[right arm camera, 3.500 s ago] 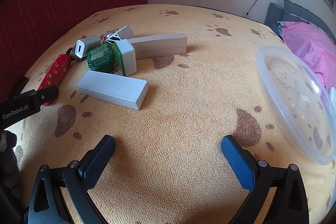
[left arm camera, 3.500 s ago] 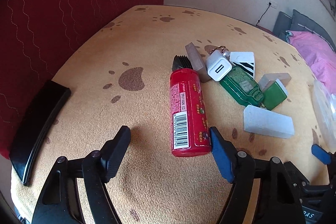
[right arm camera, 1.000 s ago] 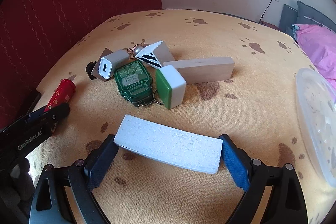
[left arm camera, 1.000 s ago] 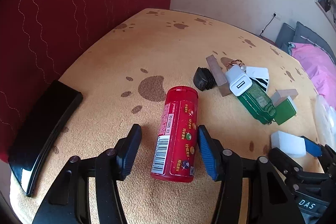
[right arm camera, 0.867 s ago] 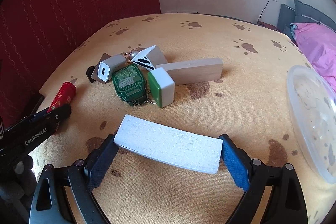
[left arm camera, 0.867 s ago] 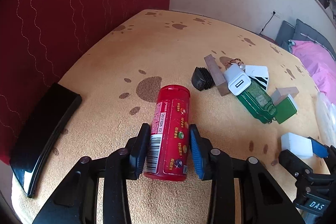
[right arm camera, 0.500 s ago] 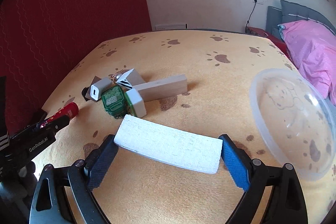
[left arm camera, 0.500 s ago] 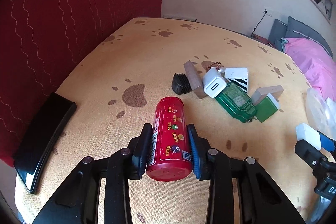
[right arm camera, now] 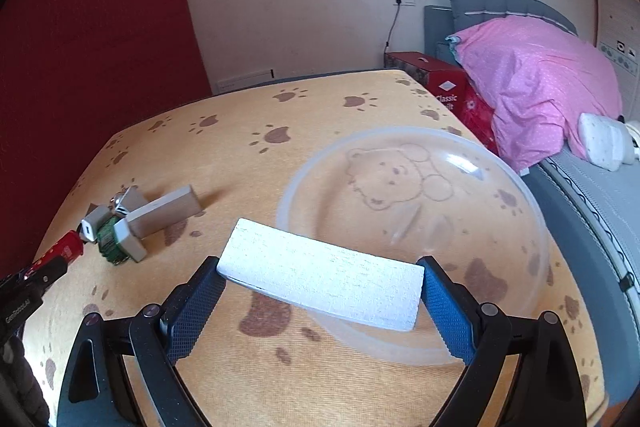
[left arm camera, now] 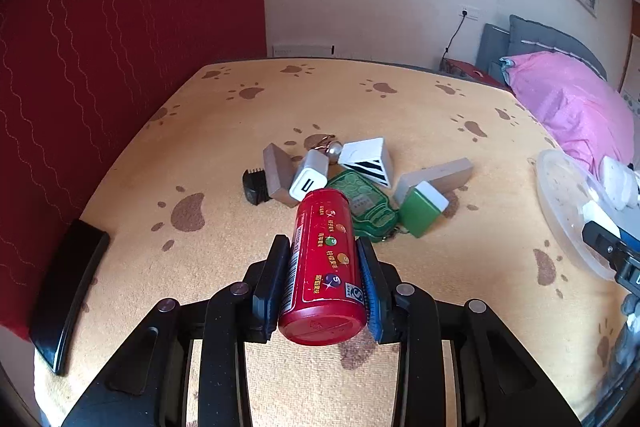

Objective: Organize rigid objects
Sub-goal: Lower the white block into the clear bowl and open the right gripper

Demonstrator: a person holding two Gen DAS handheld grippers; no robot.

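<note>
Since a second ago you have lifted both loads off the paw-print cloth (left arm camera: 400,115). Your left gripper (left arm camera: 323,259) is clamped narrowly on the red can (left arm camera: 325,267), whose long axis runs straight ahead along the fingers, base toward you, far end above the pile of small objects (left arm camera: 352,175). Your right gripper (right arm camera: 320,287) holds the white block (right arm camera: 322,274) by its ends, jaws wide, long axis crosswise, over the near rim of the clear bowl (right arm camera: 528,195) ahead.

There were two grippers, one red can (left arm camera: 326,259), one white block (right arm camera: 322,275), one clear bowl (right arm camera: 516,187), and seven small items clustered at eleven o'clock.
</note>
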